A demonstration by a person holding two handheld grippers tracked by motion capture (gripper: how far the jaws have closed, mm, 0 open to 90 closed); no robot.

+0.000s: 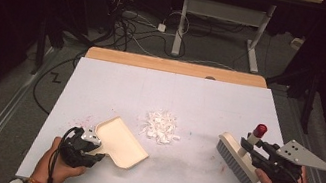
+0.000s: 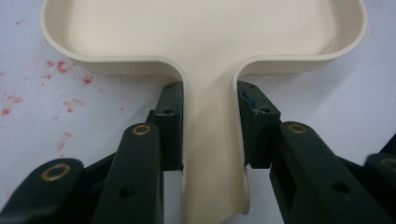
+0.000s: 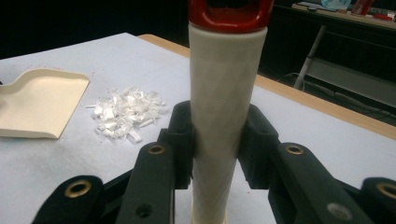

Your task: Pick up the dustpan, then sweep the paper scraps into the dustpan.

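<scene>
Two tools in my grip: left gripper fingers clamp dustpan handle near front-left surface edge; right gripper fingers clamp brush handle near right edge. Paper scraps mid-surface, between tools. Step: sweep not begun. Next, I judge: draw bristles leftward, pan lip flat.

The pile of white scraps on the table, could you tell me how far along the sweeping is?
Done: the left gripper clamps the dustpan handle, the right gripper the brush handle. In hand: both poised either side. Left: the scraps lie unswept, the pan empty.
</scene>
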